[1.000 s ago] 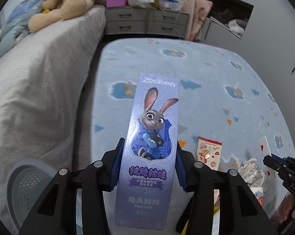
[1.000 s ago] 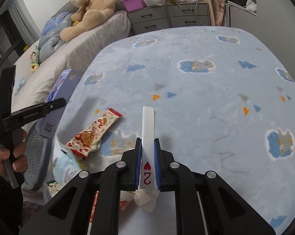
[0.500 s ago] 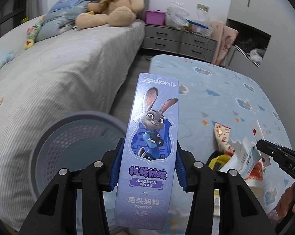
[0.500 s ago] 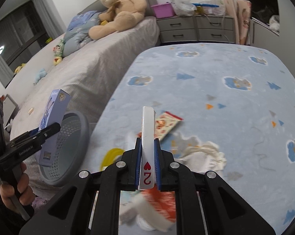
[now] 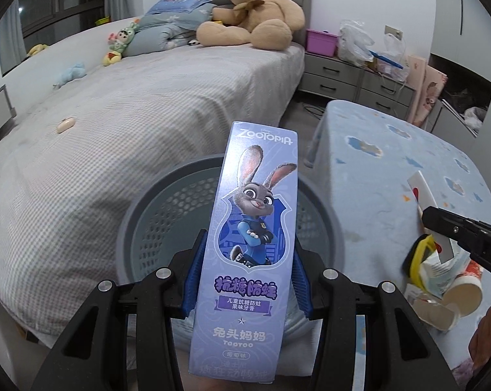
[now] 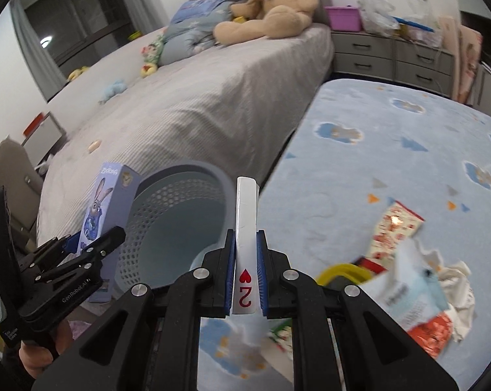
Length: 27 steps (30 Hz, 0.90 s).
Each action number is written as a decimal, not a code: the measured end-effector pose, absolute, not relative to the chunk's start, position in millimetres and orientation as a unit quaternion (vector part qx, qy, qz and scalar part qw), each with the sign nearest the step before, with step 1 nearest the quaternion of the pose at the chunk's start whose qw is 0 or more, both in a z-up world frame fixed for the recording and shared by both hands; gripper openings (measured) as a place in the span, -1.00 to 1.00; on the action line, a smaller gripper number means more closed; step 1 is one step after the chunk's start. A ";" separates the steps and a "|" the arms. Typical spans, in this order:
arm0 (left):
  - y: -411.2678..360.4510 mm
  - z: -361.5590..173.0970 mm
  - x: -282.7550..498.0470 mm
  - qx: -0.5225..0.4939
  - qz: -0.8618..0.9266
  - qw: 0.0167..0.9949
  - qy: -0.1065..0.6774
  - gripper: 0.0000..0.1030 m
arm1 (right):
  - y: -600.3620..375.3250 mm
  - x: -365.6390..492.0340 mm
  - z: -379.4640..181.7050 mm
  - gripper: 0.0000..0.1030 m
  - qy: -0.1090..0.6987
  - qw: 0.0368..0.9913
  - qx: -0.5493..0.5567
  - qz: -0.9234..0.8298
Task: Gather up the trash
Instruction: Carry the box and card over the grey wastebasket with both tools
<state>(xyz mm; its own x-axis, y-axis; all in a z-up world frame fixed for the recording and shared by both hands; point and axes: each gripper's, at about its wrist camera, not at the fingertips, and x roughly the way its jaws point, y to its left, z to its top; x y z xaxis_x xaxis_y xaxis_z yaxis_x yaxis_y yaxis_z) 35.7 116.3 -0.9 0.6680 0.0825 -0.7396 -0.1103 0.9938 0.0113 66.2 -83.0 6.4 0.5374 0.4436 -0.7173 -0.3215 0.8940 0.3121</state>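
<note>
Left tool [image 5: 247, 280] clamps the toothpaste box [image 5: 250, 244] mid-length over the basket [image 5: 154, 224], right tool [image 6: 245, 280] pinches the playing card [image 6: 245, 228] edgewise; both look light, box probably crushable cardboard.

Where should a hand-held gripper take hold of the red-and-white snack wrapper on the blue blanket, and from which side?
Grip the snack wrapper across its narrow width, coming from above. It lies flat on the blanket, long and thin, with its upper end clear of the trash pile.
</note>
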 end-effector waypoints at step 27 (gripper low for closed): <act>168.0 -15.3 44.8 -0.051 0.119 0.898 0.419 -0.09 | 14.4 93.2 -14.1 -0.68 0.444 0.838 0.010 0.317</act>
